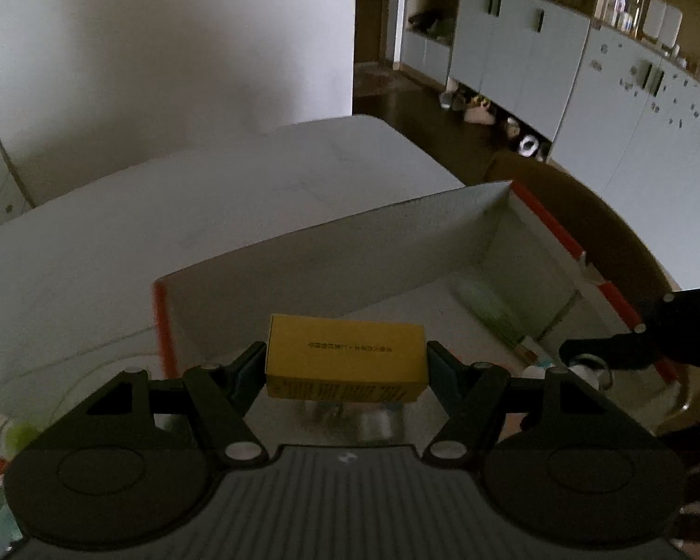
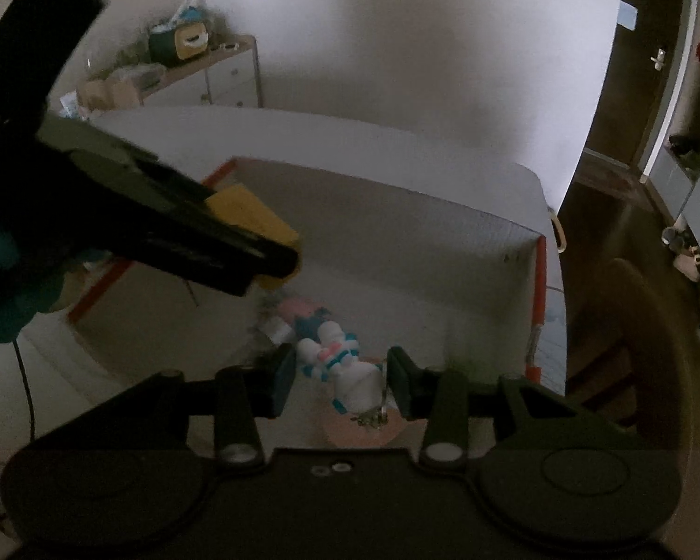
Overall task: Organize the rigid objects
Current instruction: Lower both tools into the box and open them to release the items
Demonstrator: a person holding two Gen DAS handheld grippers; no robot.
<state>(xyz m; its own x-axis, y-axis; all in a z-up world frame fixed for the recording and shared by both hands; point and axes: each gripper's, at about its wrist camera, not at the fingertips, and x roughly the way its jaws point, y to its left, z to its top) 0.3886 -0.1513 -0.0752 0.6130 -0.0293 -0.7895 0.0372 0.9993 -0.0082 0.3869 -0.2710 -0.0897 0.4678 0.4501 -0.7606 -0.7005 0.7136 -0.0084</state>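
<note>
A dim room with a pale wall fills the upper part of both views; grey-blue cabinets line the upper right of the left wrist view, and a small drawer unit piled with clutter stands in the upper left of the right wrist view. Below the wall spreads a white surface. On it, across the middle of both views, stands a large open white box with orange-red edges, its tall wall facing the cameras.

The left gripper, at the lower centre of its own view and reaching in from the upper left of the other, has its jaws clenched on the ends of a yellow carton, held above the box interior.

The right gripper at lower centre grasps a small white toy figure with pink and teal trim, a metal key ring dangling from it. More blurred small items lie on the box floor just above it.
</note>
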